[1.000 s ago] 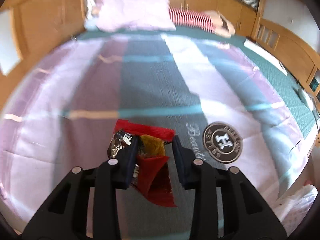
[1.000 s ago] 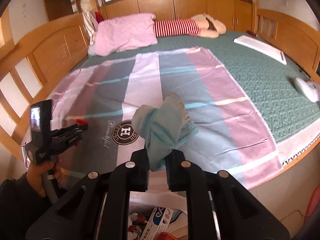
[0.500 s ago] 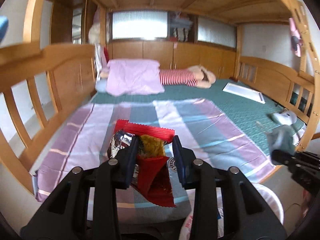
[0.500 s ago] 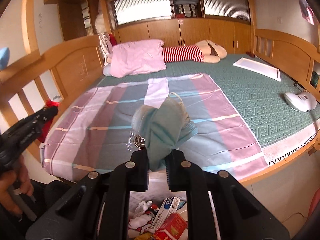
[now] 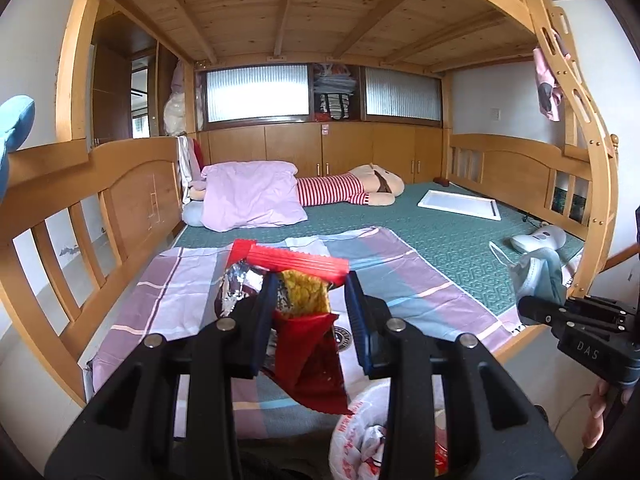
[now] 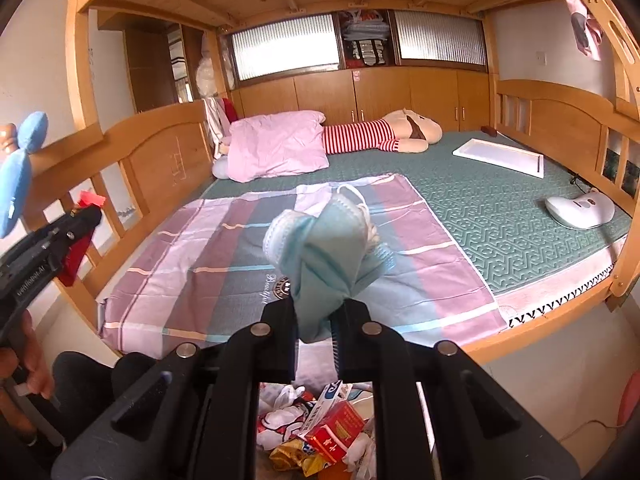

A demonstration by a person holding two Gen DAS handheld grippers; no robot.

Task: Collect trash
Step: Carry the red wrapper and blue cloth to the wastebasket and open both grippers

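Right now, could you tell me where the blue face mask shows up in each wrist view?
Left wrist: face mask at the right edge, held by the right gripper.
Right wrist: face mask at centre, clamped above the jaws.
Shared landmark: pink pillow at the bed's head.

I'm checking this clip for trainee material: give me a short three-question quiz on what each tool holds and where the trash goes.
1. True or false: the left tool is shut on a red snack wrapper.
2. What does the right tool hold? A) a tissue box B) a light blue face mask C) a sock
3. Fill in: below the right tool, by the foot of the bed, lies a white ___ already holding trash.

Key
1. True.
2. B: the light blue face mask is pinched between its fingers.
3. Bag: the white bag with trash in it.
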